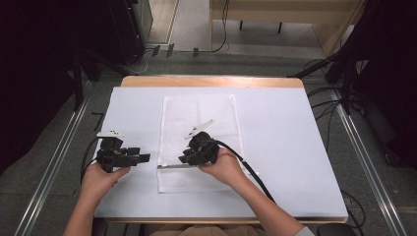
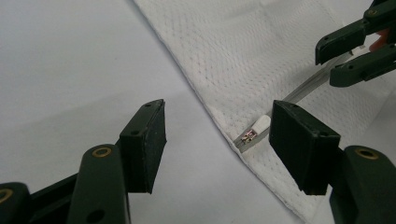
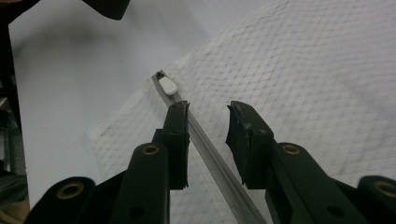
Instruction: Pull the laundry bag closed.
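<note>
The thin metal strip (image 3: pixel 205 144) lies flat on the white cloth (image 1: pixel 199 118) at the bench's (image 1: pixel 295 147) 6 o'clock side, between the right gripper's (image 3: pixel 208 119) unclenched jaws, not yet grasped. Closing off-centre can skid the strip or pinch cloth with it. The left gripper (image 2: pixel 219 135) hangs released at 9 o'clock, near the strip's capped end (image 2: pixel 259 125).

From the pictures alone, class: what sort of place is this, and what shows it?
Probably a lab set up for recording: a table under a white sheet, ringed by black stands, with cables trailing over the grey floor.
</note>
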`<state>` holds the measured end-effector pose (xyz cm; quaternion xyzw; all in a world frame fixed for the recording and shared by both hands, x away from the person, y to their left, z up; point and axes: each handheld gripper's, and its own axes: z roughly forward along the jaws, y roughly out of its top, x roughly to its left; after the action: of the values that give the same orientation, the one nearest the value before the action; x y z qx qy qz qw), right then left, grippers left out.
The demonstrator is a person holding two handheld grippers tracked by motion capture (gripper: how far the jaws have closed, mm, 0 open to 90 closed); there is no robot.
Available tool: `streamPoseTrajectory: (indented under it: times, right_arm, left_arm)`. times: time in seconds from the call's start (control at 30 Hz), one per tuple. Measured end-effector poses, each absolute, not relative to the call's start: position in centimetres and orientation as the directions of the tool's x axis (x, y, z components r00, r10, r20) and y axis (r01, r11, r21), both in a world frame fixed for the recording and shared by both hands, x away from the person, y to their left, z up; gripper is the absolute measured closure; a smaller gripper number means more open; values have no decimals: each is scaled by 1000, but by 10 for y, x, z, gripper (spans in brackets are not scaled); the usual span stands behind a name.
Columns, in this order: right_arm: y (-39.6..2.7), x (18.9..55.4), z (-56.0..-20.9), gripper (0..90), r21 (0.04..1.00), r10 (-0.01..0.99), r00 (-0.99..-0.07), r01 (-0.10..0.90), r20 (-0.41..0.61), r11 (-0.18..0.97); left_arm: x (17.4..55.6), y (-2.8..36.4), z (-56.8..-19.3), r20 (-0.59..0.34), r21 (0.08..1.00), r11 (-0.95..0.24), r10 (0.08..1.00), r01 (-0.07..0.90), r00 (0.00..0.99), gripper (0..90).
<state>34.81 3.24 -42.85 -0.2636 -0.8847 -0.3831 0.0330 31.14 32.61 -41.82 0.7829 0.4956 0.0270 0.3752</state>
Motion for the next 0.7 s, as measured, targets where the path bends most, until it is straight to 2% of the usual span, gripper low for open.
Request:
streamPoseTrajectory:
  times: [0.3, 0.5, 0.6, 0.7]
  right_arm:
    - [42, 348, -436, 689, 655, 450, -850, 507, 274, 560]
    - [53, 343, -443, 680, 657, 411, -873, 473, 261, 588]
    - [57, 342, -445, 691, 655, 397, -881, 460, 256, 599]
    - [63, 339, -448, 740, 647, 382, -887, 453, 260, 612]
  left_arm:
    - [312, 329, -420, -332, 614, -221, 799, 758, 502, 376]
    - [313, 330, -420, -333, 610, -220, 801, 761, 498, 375]
    - [313, 331, -420, -331, 610, -222, 800, 760, 500, 375]
    - [313, 331, -421, -333, 611, -220, 799, 760, 500, 374]
